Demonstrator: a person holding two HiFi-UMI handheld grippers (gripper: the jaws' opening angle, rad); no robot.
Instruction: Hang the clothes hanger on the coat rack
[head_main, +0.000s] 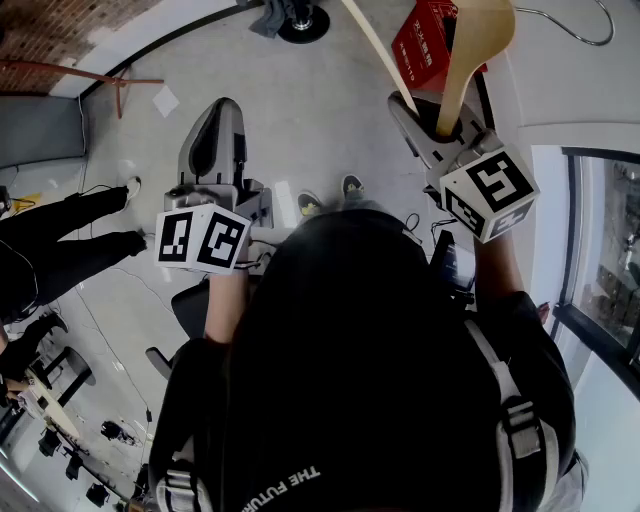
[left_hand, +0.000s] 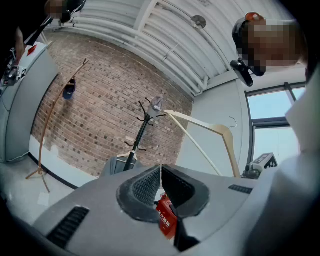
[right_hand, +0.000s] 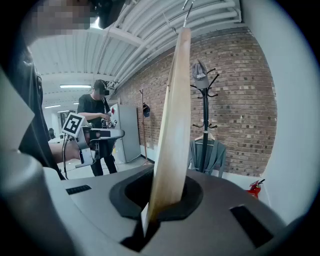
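My right gripper (head_main: 441, 126) is shut on one arm of a pale wooden clothes hanger (head_main: 478, 45), which stands up out of the jaws, its metal hook (head_main: 572, 32) at the top right. In the right gripper view the hanger (right_hand: 171, 135) rises edge-on from the gripper (right_hand: 166, 196). The black coat rack (right_hand: 205, 117) stands ahead by the brick wall, with a grey garment (right_hand: 205, 156) and a cap on it. My left gripper (head_main: 223, 112) is shut on nothing, apart from the hanger. The left gripper view shows its jaws (left_hand: 160, 173) together, the rack (left_hand: 141, 131) and hanger (left_hand: 218, 134) beyond.
The rack's round base (head_main: 303, 21) sits on the floor ahead. A red fire-extinguisher box (head_main: 424, 46) stands near the white wall. Another person (right_hand: 98, 131) stands to the left by a grey cabinet. A thin wooden stand (left_hand: 49, 125) leans at the brick wall. Someone's legs (head_main: 70, 240) are at the left.
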